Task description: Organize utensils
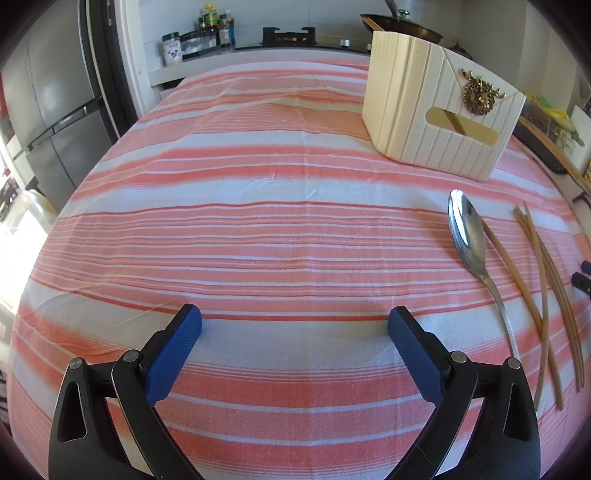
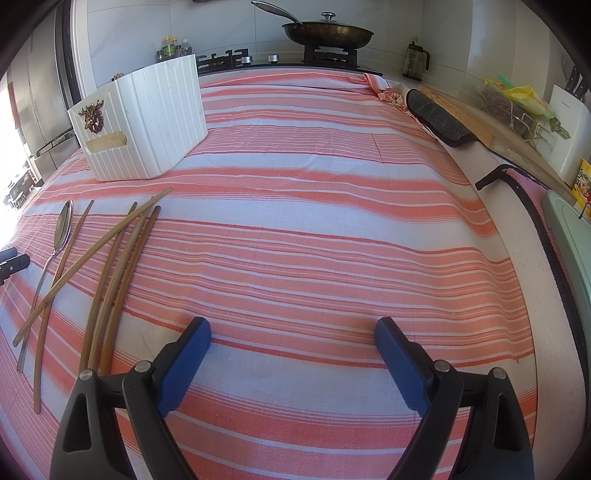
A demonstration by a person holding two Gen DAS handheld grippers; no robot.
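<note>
I am holding my left gripper (image 1: pixel 294 325) and my right gripper (image 2: pixel 292 338) low over the striped cloth (image 1: pixel 258 229), and the jaws of both are standing wide apart, gripping nothing. The pads (image 1: pixel 173 354) are blue and ribbed, sitting on black plastic arms. The cloth is woven, with orange and white bands. A little further, a shiny metal spoon (image 1: pixel 471 243) is lying bowl up, and thin bamboo chopsticks (image 2: pixel 118 266) are lying loosely just beside it, some crossing each other. Behind them a cream ribbed box (image 1: pixel 436 107) with a gold stag ornament is standing; something wooden is showing through its slot. At the far end a dark pan (image 2: pixel 328 33) is sitting on the stove.
</note>
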